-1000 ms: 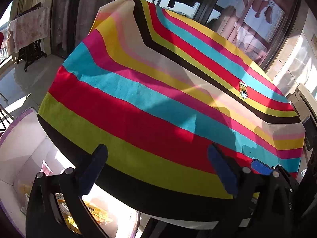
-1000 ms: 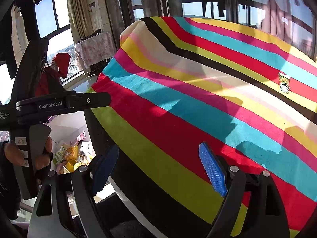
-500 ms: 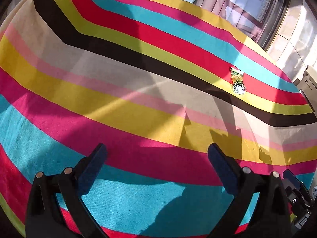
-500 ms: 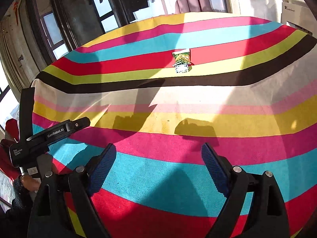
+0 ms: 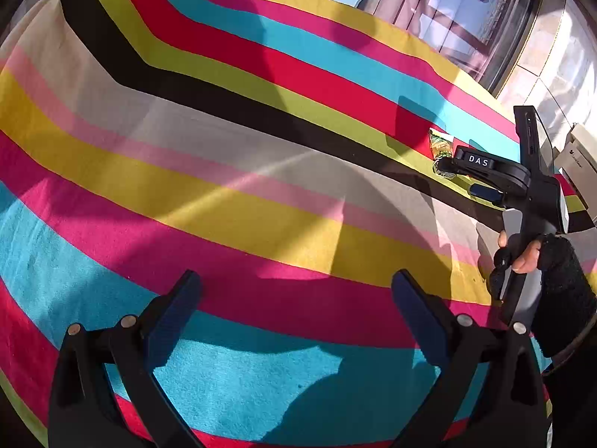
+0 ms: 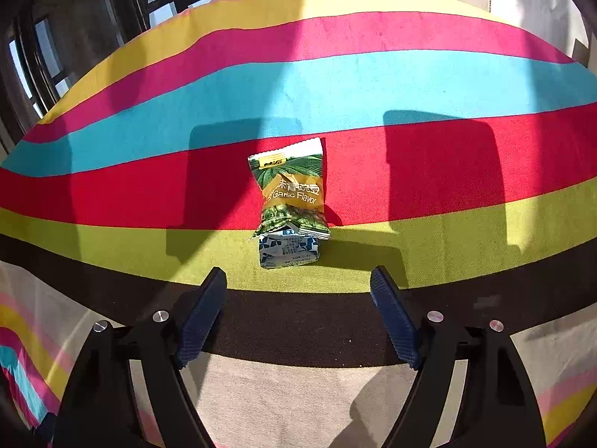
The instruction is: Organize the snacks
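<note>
1. One snack packet (image 6: 289, 194) is lying flat on the striped tablecloth (image 6: 373, 82), across the red and lime bands, with its printed face up and its crimped top pointing away from the right wrist camera. Its lower end is looking folded or crumpled; whether a second small wrapper is sitting there, I cannot tell.
2. The right gripper (image 6: 298, 283) is pointing down at the packet from just short of it, and the packet is lying centred ahead of the gap, likely so the pads can come in on its two long sides. Its jaws are closing, yet nothing is sitting between them and no pad is touching the packet.
3. The left gripper (image 5: 296, 291) is hanging over the pink and blue bands, well apart from the packet, with its fingers spread wide and holding nothing; it seems to be keeping clear of the reach.
4. A gloved hand (image 5: 537, 257) is gripping the right tool's handle in the left view, where the packet is partly hidden behind that tool.
</note>
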Available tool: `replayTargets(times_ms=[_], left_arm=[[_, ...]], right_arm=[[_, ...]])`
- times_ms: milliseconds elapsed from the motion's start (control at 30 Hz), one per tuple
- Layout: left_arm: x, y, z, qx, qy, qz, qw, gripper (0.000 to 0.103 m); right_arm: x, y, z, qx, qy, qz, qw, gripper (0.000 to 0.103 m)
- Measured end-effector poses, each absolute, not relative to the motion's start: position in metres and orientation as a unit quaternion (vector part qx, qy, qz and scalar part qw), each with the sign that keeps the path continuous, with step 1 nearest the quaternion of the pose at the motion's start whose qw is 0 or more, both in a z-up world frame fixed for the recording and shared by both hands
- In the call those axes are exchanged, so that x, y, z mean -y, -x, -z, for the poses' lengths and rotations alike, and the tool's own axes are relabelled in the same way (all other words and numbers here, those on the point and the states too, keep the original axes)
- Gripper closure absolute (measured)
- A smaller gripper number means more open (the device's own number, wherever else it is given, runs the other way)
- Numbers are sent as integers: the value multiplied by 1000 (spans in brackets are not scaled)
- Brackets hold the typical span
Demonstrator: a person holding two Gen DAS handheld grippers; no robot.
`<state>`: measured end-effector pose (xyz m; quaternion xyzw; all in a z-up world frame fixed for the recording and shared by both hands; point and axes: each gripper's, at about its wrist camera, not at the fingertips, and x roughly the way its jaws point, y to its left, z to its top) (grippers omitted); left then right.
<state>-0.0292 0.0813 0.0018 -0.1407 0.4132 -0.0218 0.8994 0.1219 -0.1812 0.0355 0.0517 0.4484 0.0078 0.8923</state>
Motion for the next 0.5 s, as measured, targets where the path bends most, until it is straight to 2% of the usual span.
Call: replayTargets(times_ms=[67,167,200,233,500], left_arm=[[-82,28,-2,-413,142,22,899,2],[-82,28,-1,-412,144,23,900,2],[-82,28,-1,-412,144,24,900,2],[-82,27,-1,-412,144,24,900,2],[-81,28,-1,-413,140,21,899,2]], right_arm=[[175,-132,-30,-460,-33,6,887,37],[168,-136,-28,-459,-9,13,888,40],[167,-134,-28,-455,-6,9,890,50],[165,-130,-29,-454,1,6,891,68],[180,-38,-44,-445,2,-61,893,68]])
